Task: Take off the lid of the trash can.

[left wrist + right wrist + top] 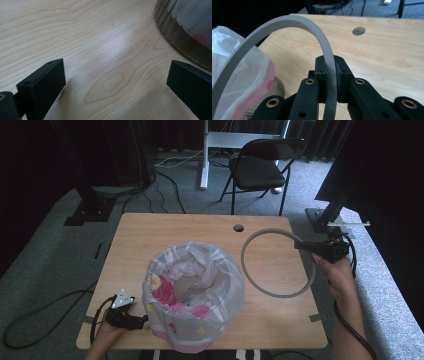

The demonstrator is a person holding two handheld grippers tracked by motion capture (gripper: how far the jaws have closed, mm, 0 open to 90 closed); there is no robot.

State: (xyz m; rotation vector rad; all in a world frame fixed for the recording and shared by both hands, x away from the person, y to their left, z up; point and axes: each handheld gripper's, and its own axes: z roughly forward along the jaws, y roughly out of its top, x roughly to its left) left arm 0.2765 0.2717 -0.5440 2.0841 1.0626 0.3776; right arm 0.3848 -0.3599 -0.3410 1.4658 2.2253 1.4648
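The right fingers [304, 245] clench the grey ring [278, 263], right of the lined bin [194, 295]; left fingers [145, 321] released.

Grey ring [278, 262] tilted above table, beside lined bin [194, 295]

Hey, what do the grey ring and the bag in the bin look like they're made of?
The grey ring looks like matte plastic: flat, even band, no shine, though painted metal isn't ruled out. The bag looks like thin translucent plastic film: crinkled, glossy, with pink showing through. The right gripper is clamped on the ring.
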